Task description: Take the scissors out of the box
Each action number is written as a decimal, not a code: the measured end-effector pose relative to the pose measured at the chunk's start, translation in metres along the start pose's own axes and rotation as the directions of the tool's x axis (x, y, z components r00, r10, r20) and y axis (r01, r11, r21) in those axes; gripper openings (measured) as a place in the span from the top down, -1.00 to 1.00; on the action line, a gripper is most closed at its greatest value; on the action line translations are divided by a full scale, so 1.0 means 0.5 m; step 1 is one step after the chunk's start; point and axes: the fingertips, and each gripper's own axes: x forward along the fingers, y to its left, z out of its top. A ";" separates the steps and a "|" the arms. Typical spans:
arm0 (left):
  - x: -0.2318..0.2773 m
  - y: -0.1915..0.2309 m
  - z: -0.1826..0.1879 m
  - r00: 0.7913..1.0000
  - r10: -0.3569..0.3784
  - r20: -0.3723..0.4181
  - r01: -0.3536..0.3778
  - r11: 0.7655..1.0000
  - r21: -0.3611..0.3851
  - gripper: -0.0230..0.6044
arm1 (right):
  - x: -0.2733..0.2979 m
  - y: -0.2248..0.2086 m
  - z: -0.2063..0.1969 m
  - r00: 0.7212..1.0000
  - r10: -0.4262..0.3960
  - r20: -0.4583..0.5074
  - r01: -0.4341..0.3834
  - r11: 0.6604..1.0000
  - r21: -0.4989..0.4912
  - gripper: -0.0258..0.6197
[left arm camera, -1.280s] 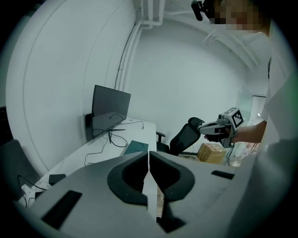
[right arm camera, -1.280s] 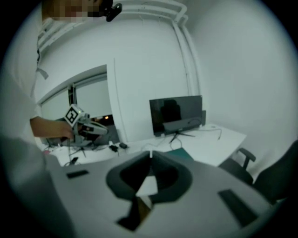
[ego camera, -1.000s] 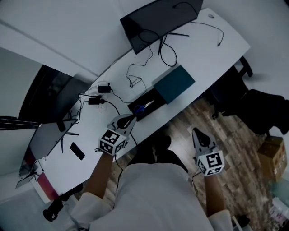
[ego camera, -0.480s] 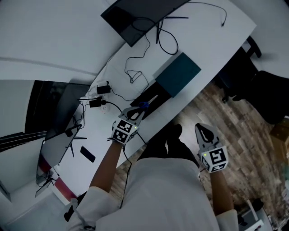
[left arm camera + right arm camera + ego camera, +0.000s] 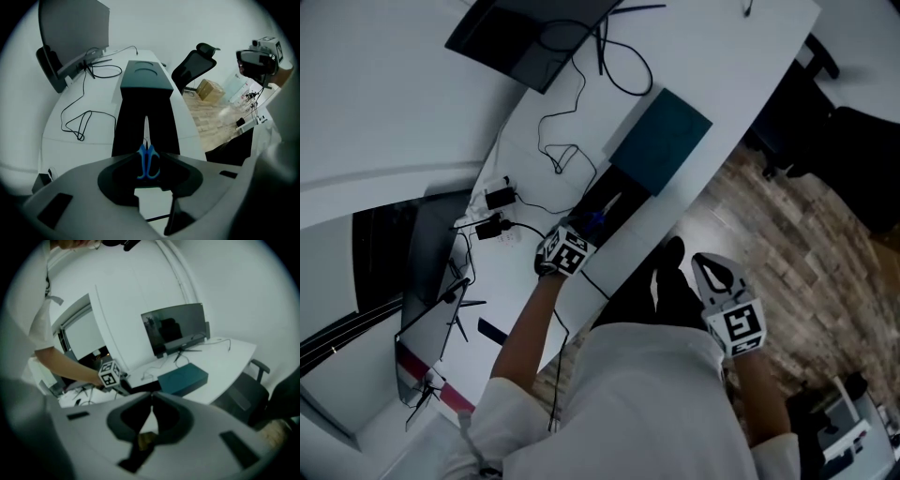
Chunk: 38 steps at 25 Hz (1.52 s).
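Pointing steeply down into the box (image 5: 125, 131), the left gripper (image 5: 584, 231) is opening its fingers (image 5: 117, 173). The scissors (image 5: 148, 161) lie in the box between them, handles nearest, not yet pinched. The right gripper (image 5: 151, 395) has its fingers together and empty, held off the desk (image 5: 93, 93), probably to stay clear.

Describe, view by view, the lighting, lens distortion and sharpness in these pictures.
Head view: dim with a bluish cast, steeply tilted, the white table evenly lit. Left gripper view: fisheye with black corners that curves the table's edges; the blue scissors stay legible. Right gripper view: same fisheye, softer focus, and the monitor shows faint reflections.
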 end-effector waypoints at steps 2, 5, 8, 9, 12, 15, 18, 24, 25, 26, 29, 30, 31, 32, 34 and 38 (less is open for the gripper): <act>0.018 0.003 -0.016 0.998 -0.002 -0.062 0.003 1.000 0.025 0.39 | 0.006 0.003 -0.004 1.000 -0.003 -0.002 0.003 1.000 0.010 0.81; 0.039 0.000 -0.037 0.990 -0.013 -0.141 0.022 0.998 0.060 0.39 | 0.011 0.002 -0.009 1.000 -0.011 -0.007 0.012 1.000 0.021 0.81; 0.054 0.000 -0.049 0.981 -0.004 -0.193 0.021 0.996 0.087 0.39 | 0.014 -0.003 -0.013 1.000 -0.029 -0.003 0.029 0.999 0.040 0.81; 0.061 0.000 -0.054 0.977 -0.002 -0.212 0.023 0.995 0.094 0.39 | 0.014 -0.005 -0.015 0.999 -0.033 -0.006 0.033 0.999 0.043 0.81; 0.079 -0.002 -0.067 0.964 0.009 -0.265 0.023 0.993 0.114 0.40 | 0.014 -0.010 -0.022 0.999 -0.043 -0.015 0.043 0.998 0.047 0.81; 0.083 0.000 -0.070 0.952 0.025 -0.304 0.016 0.991 0.134 0.40 | 0.011 -0.015 -0.029 0.998 -0.053 -0.021 0.054 0.997 0.053 0.81; 0.085 -0.002 -0.066 0.949 0.018 -0.314 0.026 0.990 0.135 0.52 | 0.010 -0.019 -0.034 0.998 -0.062 -0.024 0.063 0.996 0.064 0.81; 0.078 -0.010 -0.060 0.958 -0.024 -0.286 0.058 0.992 0.111 0.59 | 0.007 -0.021 -0.032 0.997 -0.070 -0.019 0.070 0.996 0.050 0.81; 0.073 -0.010 -0.058 0.960 -0.026 -0.277 0.058 0.993 0.108 0.59 | 0.006 -0.020 -0.029 0.997 -0.072 -0.016 0.072 0.996 0.045 0.81; 0.068 -0.009 -0.055 0.963 -0.024 -0.269 0.054 0.993 0.106 0.59 | 0.004 -0.020 -0.027 0.997 -0.075 -0.013 0.075 0.996 0.041 0.82; 0.048 -0.007 -0.041 0.972 -0.013 -0.234 0.038 0.994 0.101 0.59 | -0.003 -0.020 -0.017 0.996 -0.084 -0.008 0.084 0.996 0.030 0.82; 0.041 -0.007 -0.036 0.975 -0.010 -0.220 0.033 0.995 0.098 0.59 | -0.005 -0.019 -0.013 0.996 -0.086 -0.005 0.086 0.996 0.026 0.81; 0.033 -0.006 -0.031 0.979 -0.008 -0.204 0.028 0.995 0.094 0.59 | -0.007 -0.017 -0.009 0.996 -0.089 -0.001 0.089 0.996 0.020 0.81; 0.024 -0.007 -0.027 0.982 -0.007 -0.189 0.024 0.996 0.088 0.59 | -0.010 -0.015 -0.004 0.996 -0.091 0.003 0.090 0.996 0.013 0.81; 0.006 -0.007 -0.020 0.988 -0.003 -0.156 0.015 0.997 0.073 0.59 | -0.016 -0.010 0.005 0.995 -0.096 0.012 0.096 0.995 -0.002 0.82; -0.038 -0.010 0.000 0.998 0.008 -0.068 -0.005 0.999 0.034 0.59 | -0.032 -0.003 0.022 0.994 -0.107 0.027 0.108 0.994 -0.029 0.81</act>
